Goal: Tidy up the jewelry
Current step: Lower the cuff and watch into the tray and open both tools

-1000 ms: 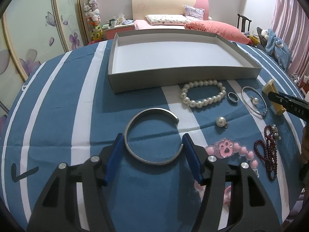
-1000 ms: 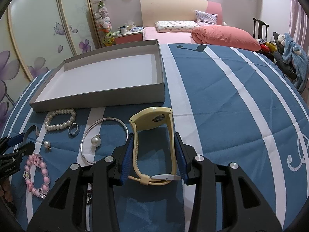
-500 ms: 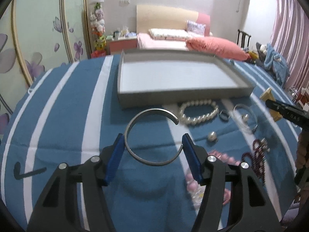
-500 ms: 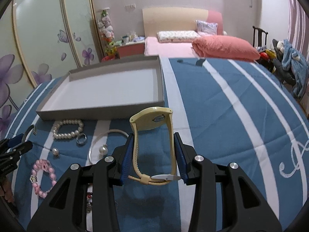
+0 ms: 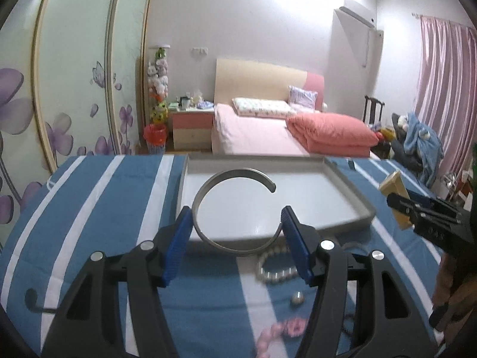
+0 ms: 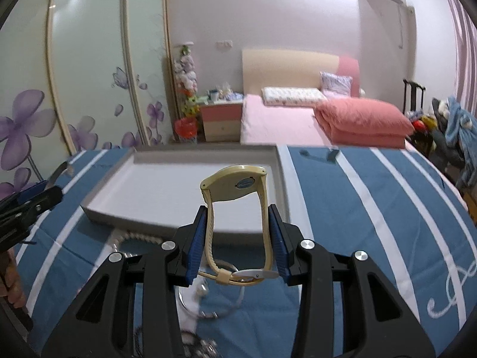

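My left gripper (image 5: pixel 237 240) is shut on a silver open bangle (image 5: pixel 214 183) and holds it in the air in front of the grey tray (image 5: pixel 362 210). My right gripper (image 6: pixel 237 238) is shut on a cream-yellow wristwatch (image 6: pixel 235 183) and holds it raised before the same tray (image 6: pixel 95 208). The right gripper with the watch also shows at the right of the left wrist view (image 5: pixel 423 213). The left gripper shows at the left edge of the right wrist view (image 6: pixel 28 205).
On the blue striped cloth (image 5: pixel 98 208) lie a pearl bracelet (image 5: pixel 275 270), a loose pearl (image 5: pixel 297 298), a pink bead bracelet (image 5: pixel 280 332) and a thin bangle with a pearl (image 6: pixel 208 301). A pink bed (image 5: pixel 268 131) stands behind the table.
Both grippers have lifted their pieces off the cloth and tilted up, so the tray now sits lower and behind the bangle and the watch.
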`<state>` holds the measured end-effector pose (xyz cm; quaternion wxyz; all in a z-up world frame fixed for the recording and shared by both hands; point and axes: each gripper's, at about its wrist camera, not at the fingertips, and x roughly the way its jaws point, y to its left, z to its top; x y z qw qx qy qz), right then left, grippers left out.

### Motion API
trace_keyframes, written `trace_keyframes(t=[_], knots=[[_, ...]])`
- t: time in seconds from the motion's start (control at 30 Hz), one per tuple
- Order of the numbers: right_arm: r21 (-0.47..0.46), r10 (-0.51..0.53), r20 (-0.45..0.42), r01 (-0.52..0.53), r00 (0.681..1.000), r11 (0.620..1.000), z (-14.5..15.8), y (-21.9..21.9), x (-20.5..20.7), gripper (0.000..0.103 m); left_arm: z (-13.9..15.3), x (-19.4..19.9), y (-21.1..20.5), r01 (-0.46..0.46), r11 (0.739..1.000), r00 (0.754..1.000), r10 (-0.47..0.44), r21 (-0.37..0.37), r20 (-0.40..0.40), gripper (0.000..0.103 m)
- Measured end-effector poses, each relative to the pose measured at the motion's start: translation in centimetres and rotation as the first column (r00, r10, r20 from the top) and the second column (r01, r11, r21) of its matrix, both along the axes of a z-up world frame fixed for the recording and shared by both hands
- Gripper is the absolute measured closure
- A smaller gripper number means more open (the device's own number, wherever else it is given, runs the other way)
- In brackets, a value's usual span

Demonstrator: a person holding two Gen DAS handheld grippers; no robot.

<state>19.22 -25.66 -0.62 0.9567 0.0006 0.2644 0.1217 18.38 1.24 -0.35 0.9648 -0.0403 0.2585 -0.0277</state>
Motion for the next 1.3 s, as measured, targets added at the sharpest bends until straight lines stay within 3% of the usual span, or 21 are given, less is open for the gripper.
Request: trace_keyframes(t=[0.13, 0.37, 0.63, 0.83, 0.97, 1.17, 1.3], knots=[[0.006, 0.018, 0.054, -0.018, 0.998, 1.0, 1.1, 0.9, 0.6, 0.062, 0.7, 2.0, -0.2, -0.015, 1.0, 1.0, 0.015, -0.02, 0.019, 0.043], [-0.023, 0.041, 0.051, -0.04, 0.998, 0.999, 0.3, 3.0, 4.5, 0.062, -0.1, 7.2, -0.9, -0.011, 1.0, 1.0, 0.011, -0.005, -0.02, 0.043], [-0.017, -0.002, -0.12, 0.0, 0.993, 1.0, -3.4, 3.4, 10.5, 0.062, -2.9, 12.7, -0.9, -0.031, 1.0, 0.994, 0.031, 0.001, -0.109, 0.043], [-0.018, -0.015, -0.176, 0.012, 0.984, 1.0, -4.8, 3.6, 11.4, 0.054, -4.5, 14.5, -0.9, -0.031, 0.999, 0.986, 0.029, -0.008, -0.163, 0.043], [-0.004, -0.009, -0.174, 0.009, 0.985, 1.0, -4.8, 3.7, 11.1, 0.039, -5.4, 15.2, -0.7, -0.029, 1.0, 0.981, 0.026, -0.01, -0.195, 0.043], [0.021, -0.006, -0.161, 0.009, 0.987, 1.0, -4.2, 3.1, 11.1, 0.036, -6.4, 15.6, -0.6, -0.041, 0.999, 0.971, 0.036, -0.016, -0.234, 0.041], [0.025, -0.01, -0.146, 0.014, 0.989, 1.0, -3.6, 3.0, 10.6, 0.036, -5.8, 15.3, -0.4, -0.057, 0.998, 0.975, 0.054, -0.01, -0.215, 0.032]])
